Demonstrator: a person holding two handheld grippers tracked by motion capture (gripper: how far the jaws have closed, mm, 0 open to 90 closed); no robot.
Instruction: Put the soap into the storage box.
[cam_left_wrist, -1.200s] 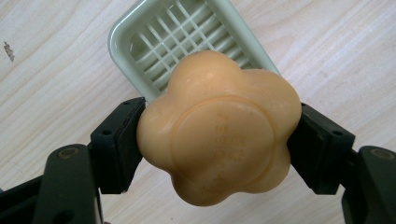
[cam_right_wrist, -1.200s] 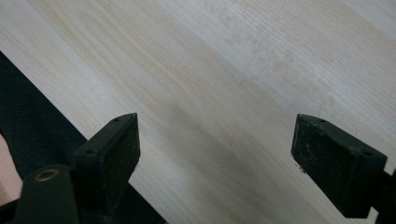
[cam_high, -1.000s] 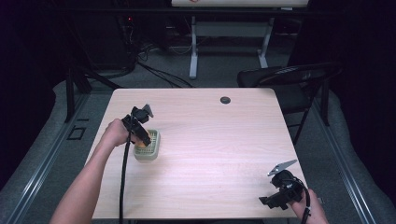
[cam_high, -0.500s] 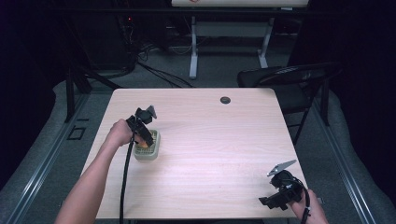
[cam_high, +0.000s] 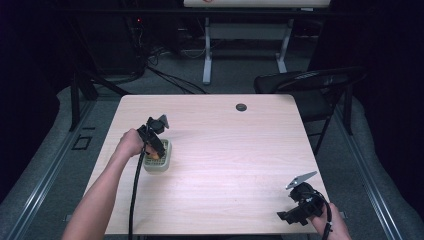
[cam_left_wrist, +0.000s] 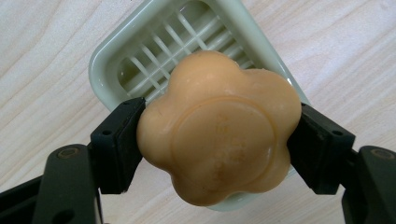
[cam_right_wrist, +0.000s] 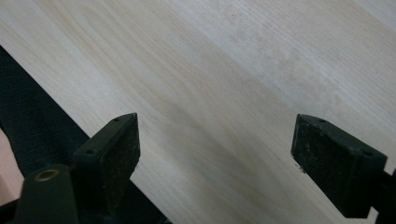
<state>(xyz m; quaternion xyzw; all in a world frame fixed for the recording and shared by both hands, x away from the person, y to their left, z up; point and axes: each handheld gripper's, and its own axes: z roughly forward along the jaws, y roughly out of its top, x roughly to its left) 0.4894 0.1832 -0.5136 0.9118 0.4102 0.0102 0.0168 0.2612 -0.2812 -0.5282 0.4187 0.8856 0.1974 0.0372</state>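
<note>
1. Left gripper: black body, two black block-shaped jaws, a round fastener behind each.
2. A black cable trails rearward.
3. Right gripper: black (grey three-cornered plate on top).
4. Forearms: bare, sleeveless.

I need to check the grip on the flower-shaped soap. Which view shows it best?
The left gripper view: the flower-shaped soap sits clamped between the left gripper jaws above the soap dish. The high view shows just an orange speck.
</note>
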